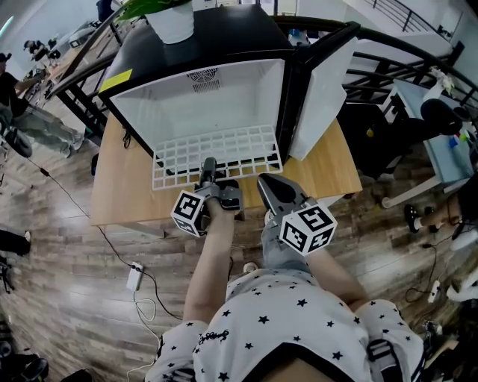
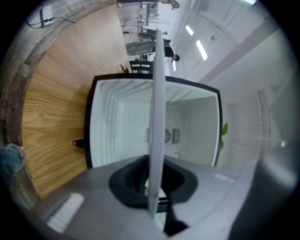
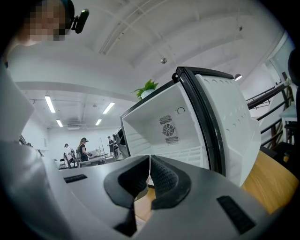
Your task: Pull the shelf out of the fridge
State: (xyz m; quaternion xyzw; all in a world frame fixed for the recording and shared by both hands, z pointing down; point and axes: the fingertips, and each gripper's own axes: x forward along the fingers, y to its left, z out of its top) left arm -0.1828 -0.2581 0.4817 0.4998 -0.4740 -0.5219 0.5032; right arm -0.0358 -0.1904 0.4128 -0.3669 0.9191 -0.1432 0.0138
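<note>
A black mini fridge [image 1: 224, 37] stands on a wooden table [image 1: 119, 186] with its door [image 1: 321, 97] swung open to the right. The white wire shelf [image 1: 216, 153] sticks out of the fridge's mouth over the table. My left gripper [image 1: 209, 168] is shut on the shelf's front edge. In the left gripper view the shelf [image 2: 158, 117] runs edge-on as a pale strip between the jaws of the left gripper [image 2: 152, 187], with the white fridge interior [image 2: 108, 122] behind. My right gripper [image 1: 267, 185] hangs just right of it, shut and empty [image 3: 149, 173], facing the fridge [image 3: 159, 126].
A white plant pot [image 1: 170, 22] sits on top of the fridge. A power strip and cable [image 1: 134, 276] lie on the wooden floor to the left. A person [image 1: 30, 119] stands at far left, and dark railings and furniture [image 1: 403, 89] crowd the right.
</note>
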